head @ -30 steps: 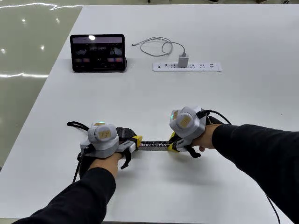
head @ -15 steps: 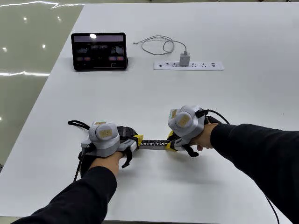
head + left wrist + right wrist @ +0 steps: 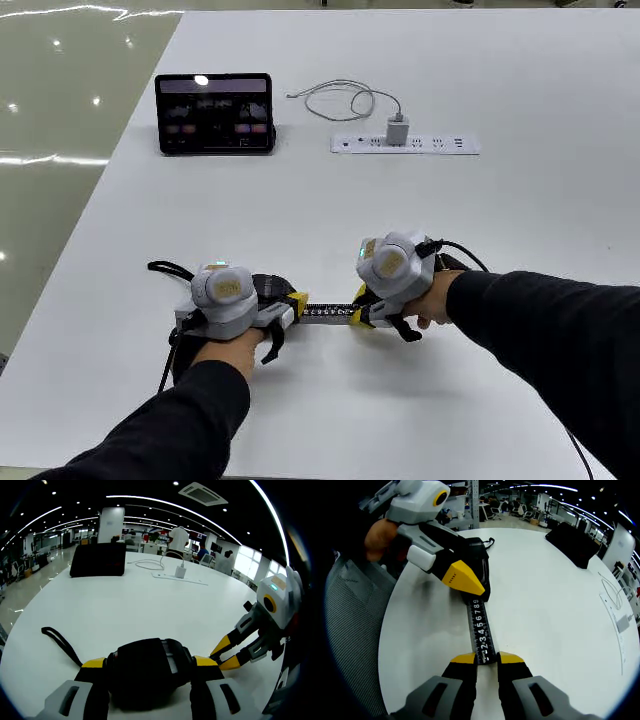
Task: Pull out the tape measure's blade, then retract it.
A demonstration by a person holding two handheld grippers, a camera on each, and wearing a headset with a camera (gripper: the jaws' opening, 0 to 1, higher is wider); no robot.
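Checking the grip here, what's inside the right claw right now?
The free end of the tape measure's blade lies between the yellow tips of the right claw, numbers one to nine showing beyond them. The blade's end hook is covered by the tips.

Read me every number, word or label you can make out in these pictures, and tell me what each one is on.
"2 3 4 5 6 7 8 9": on the tape measure's blade, right gripper view; the digit nearest the jaws is unclear.
Tablet screen: too blurred to read.
Power strip: markings too small to read.
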